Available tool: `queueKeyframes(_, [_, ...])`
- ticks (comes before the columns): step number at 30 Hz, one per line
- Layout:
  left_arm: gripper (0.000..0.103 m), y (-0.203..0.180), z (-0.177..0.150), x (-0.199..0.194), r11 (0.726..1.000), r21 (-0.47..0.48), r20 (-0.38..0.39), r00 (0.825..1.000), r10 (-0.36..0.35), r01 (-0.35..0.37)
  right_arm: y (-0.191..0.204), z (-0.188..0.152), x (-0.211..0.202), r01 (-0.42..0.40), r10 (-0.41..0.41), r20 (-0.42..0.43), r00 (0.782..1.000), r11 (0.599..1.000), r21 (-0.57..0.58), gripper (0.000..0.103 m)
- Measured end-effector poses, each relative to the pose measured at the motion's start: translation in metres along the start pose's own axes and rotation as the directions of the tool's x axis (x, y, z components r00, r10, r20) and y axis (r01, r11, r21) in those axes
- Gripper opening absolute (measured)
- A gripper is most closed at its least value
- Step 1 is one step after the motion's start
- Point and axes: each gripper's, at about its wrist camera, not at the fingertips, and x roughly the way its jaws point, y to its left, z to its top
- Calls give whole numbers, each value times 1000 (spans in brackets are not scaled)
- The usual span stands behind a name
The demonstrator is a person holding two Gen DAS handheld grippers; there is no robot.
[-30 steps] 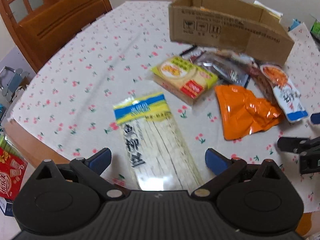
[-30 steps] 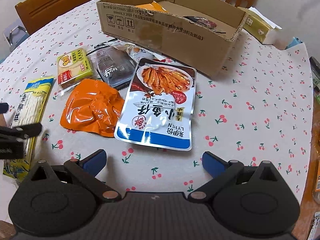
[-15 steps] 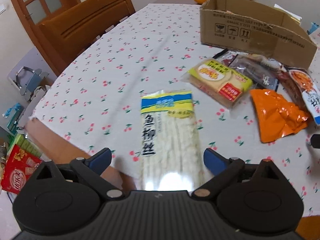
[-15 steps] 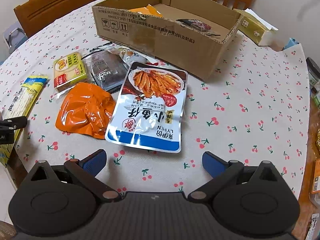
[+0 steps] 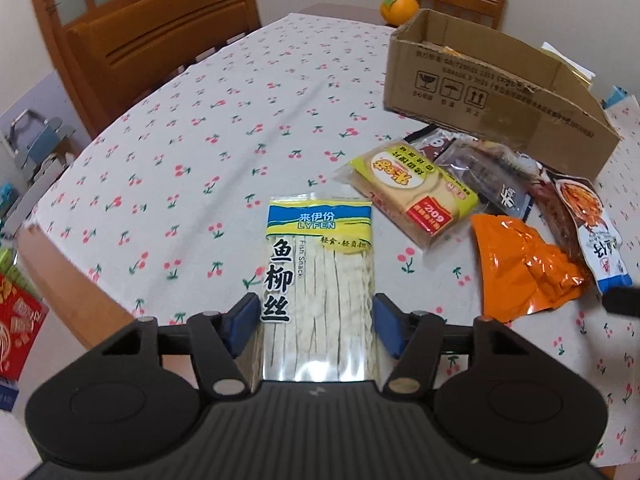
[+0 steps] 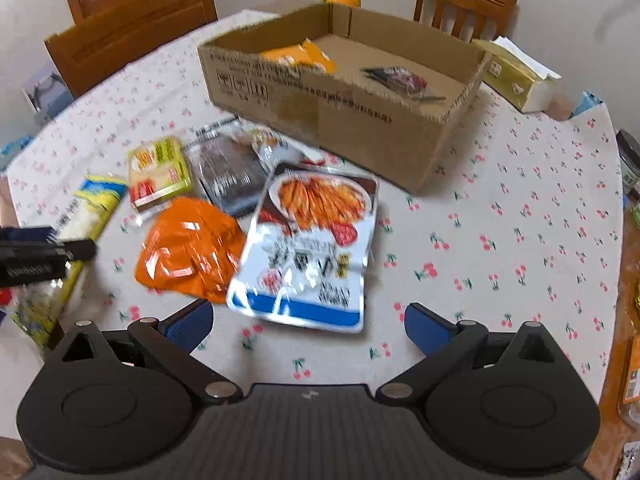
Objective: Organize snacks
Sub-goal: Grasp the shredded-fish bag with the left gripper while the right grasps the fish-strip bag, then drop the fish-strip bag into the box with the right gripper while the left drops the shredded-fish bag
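Fish snack (image 5: pixel 320 276): flat on table (image 5: pixel 192 168), near edge, long axis straight along left gripper (image 5: pixel 316 320) toward 12 o'clock. Near end between pads, which flank both long edges; contact unclear, grip likely closing, not confirmed. Box (image 5: pixel 492 92) at 1 o'clock, well apart. Right gripper (image 6: pixel 308 320) wide, empty, farther off; fish snack at its 9 o'clock.

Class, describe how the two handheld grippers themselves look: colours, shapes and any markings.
Both the left gripper and right gripper look alike: matte black bodies with ribbed centres, two round discs, angled black linkage arms with silver pivot pins, and blue pads on the fingertips. No cables or sleeves show.
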Motion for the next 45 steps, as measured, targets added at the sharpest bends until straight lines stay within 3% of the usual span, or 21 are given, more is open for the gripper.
queueKeyframes(10, [67, 2, 4, 6, 1000, 28, 3, 1000, -5, 5, -6, 29, 29, -2, -1, 28, 1000, 995, 97, 103])
queueKeyframes(17, [66, 3, 7, 7, 1000, 12, -13, 1000, -12, 12, 0, 35, 43, 19, -20, 12, 1000, 997, 69, 102])
queueKeyframes(23, [56, 3, 10, 6, 998, 46, -32, 999, -35, 37, 3, 36, 44, 51, -50, -16, 999, 998, 35, 82])
queueKeyframes(29, [53, 11, 18, -1, 993, 101, -47, 997, -56, 61, 0, 36, 35, 30, -29, -19, 999, 999, 39, 78])
queueKeyframes(37, [52, 17, 44, -23, 972, 205, -44, 993, -107, 113, 2, 46, 12, 24, -24, -3, 1000, 999, 46, 78])
queueKeyframes(45, [52, 16, 82, -42, 932, 302, -43, 979, -197, 201, 5, 76, -13, 56, -57, 44, 997, 998, 27, 78])
